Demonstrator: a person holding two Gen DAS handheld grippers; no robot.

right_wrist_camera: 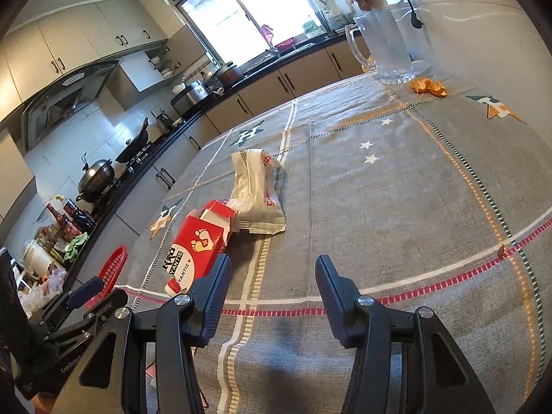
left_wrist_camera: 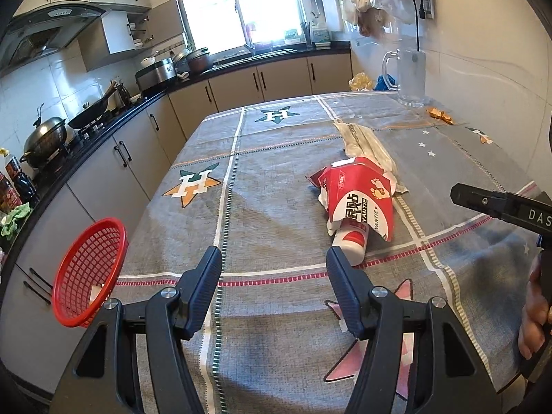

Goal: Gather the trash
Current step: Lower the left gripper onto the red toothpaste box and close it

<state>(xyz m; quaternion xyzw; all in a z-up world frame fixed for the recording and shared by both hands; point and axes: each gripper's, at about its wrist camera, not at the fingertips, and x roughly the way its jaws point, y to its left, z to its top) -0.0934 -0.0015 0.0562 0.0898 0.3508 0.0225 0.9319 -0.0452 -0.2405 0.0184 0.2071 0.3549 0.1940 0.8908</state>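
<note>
Grey star-patterned tablecloth, red basket at edge; kitchen counter beyond

Both views look forward along their own jaws, tilted down over the cloth-covered worktop toward the window at the far end of the kitchen. The left wrist view sits low at the near edge, with the red carton ahead to its right. The right wrist view is turned more leftward, the red carton close at its left. Both share the glass pitcher and the red basket.
</note>
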